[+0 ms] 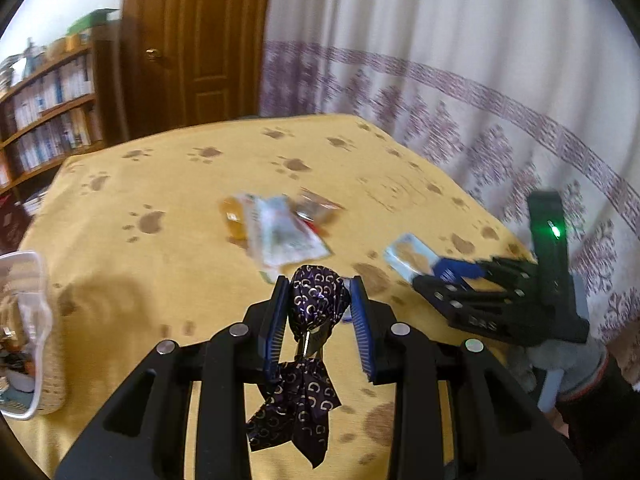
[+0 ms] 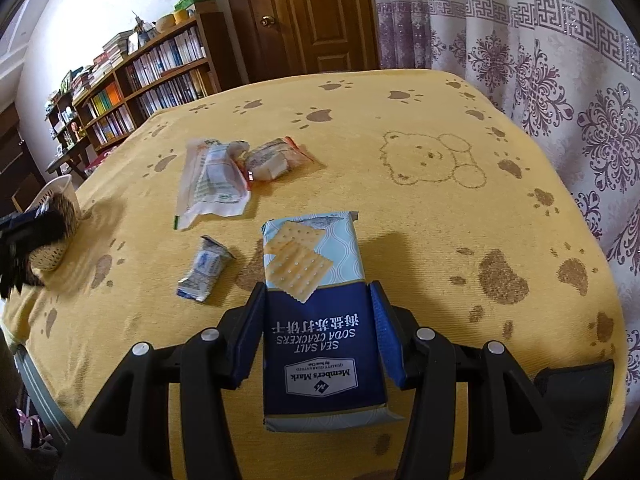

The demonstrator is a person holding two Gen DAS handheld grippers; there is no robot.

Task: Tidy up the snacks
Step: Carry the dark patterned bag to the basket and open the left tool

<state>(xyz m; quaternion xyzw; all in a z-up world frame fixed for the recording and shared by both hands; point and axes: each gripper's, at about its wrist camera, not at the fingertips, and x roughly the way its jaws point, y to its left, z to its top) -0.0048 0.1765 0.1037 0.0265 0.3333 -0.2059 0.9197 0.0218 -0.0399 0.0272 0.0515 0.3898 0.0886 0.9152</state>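
Both pairs of jaws are clamped on snacks. Those of the left gripper (image 1: 319, 304) pinch a purple foil-wrapped candy (image 1: 318, 298) by its round head, its twisted tail hanging down between the arms, lifted clear of the cloth. Those of the right gripper (image 2: 320, 328) press the long sides of a blue sea salt soda cracker pack (image 2: 316, 312), which points away from the camera low over the tabletop; whether it touches the cloth I cannot tell.

A yellow cloth (image 2: 400, 240) printed with brown paw marks and a bear outline covers the tabletop. Near its middle lie a white pouch (image 2: 212, 184) and, touching its far corner, an orange-edged wrapped snack (image 2: 272, 158). A small blue-and-white wrapped piece (image 2: 204, 270) lies just left of the cracker pack. At the left edge of the cloth stands a woven basket (image 1: 48, 360) with a clear plastic liner, already holding some items too blurred to name.

Behind the tabletop is a brown panelled door (image 2: 304, 12) with a round knob. Left of it, a wooden bookshelf (image 2: 152, 72) crowded with books runs along a white wall. A white curtain (image 2: 540, 60) with purple floral and key-pattern trim hangs to the right.
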